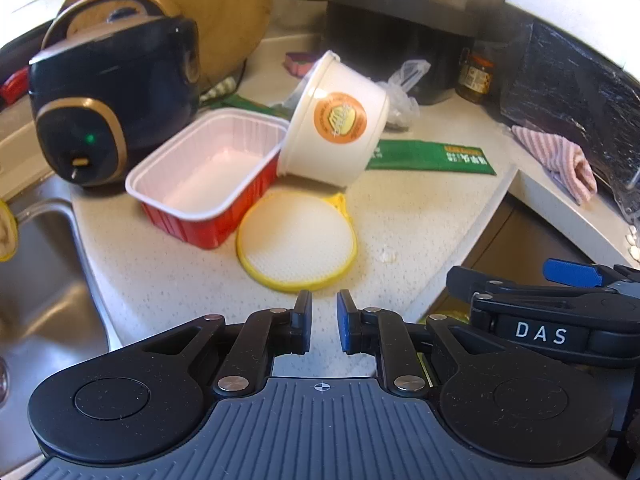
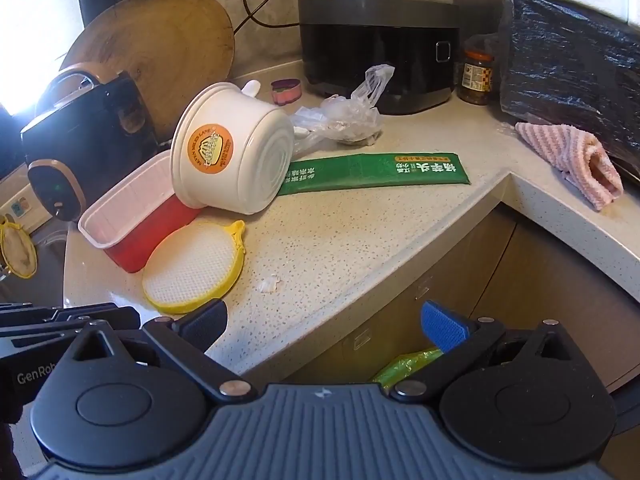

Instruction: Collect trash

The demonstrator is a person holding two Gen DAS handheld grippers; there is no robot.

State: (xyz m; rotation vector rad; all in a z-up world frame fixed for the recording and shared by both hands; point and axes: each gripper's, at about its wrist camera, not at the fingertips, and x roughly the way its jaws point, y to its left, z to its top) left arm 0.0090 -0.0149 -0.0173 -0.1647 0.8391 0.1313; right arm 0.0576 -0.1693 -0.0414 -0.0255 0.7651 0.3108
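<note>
Trash collection had barely begun: every piece of litter lay on the speckled stone desk

From largest down, the white round paper tub with an orange sticker lay tipped on the red-and-white rectangular plastic tray, the long green flat wrapper behind them, the crumpled clear plastic bag farther back, a small white scrap near the edge; the left gripper was nearly together on nothing, the right gripper spread wide and empty
</note>
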